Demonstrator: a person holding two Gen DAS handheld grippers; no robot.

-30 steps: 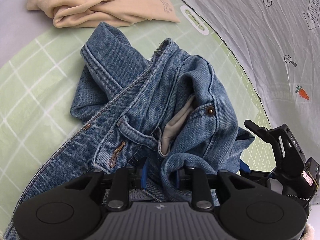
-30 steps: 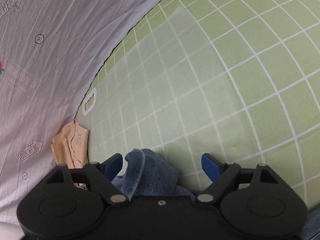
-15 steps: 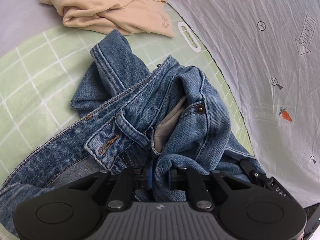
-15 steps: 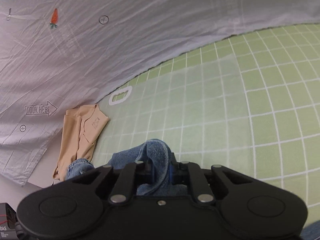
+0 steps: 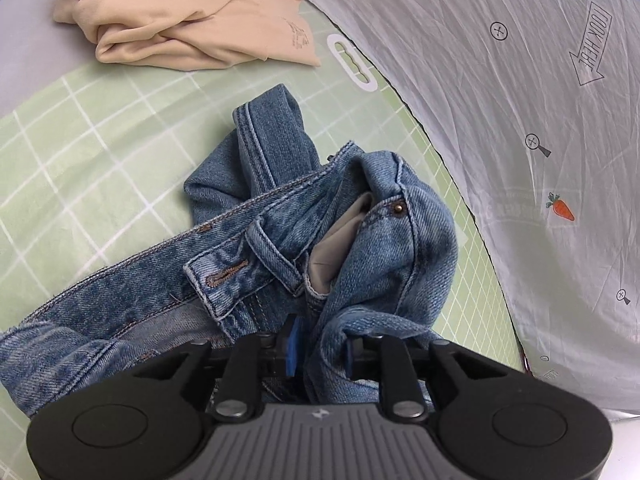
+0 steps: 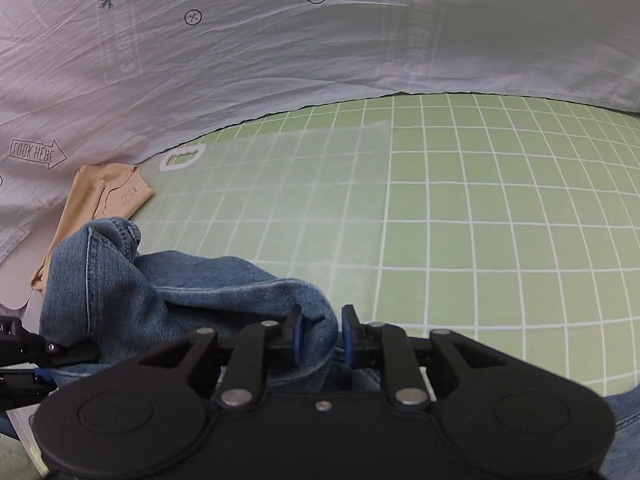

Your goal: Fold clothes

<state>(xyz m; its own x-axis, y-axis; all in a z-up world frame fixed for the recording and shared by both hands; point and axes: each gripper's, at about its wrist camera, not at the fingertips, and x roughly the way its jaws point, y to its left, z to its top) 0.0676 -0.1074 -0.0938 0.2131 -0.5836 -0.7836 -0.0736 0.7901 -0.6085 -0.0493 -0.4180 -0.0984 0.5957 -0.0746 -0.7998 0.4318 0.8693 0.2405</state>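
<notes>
A pair of blue jeans [image 5: 280, 248] lies bunched on the green grid mat [image 5: 80, 152], waistband and pocket lining showing. My left gripper [image 5: 318, 346] is shut on a fold of the jeans near the waistband. My right gripper [image 6: 319, 334] is shut on another denim fold of the jeans [image 6: 180, 292], held above the mat [image 6: 480, 220]. Part of the left gripper shows at the left edge of the right wrist view [image 6: 24, 356].
A crumpled beige garment [image 5: 188, 20] lies at the mat's far corner; it also shows in the right wrist view [image 6: 108, 196]. A white printed sheet [image 5: 520, 100] with carrots and arrows borders the mat. A white handle cut-out [image 5: 352, 62] marks the mat's edge.
My right gripper closed on the denim fold and lifted it, its view swinging up toward the sheet. My left gripper kept its hold and drew back, stretching the jeans.
</notes>
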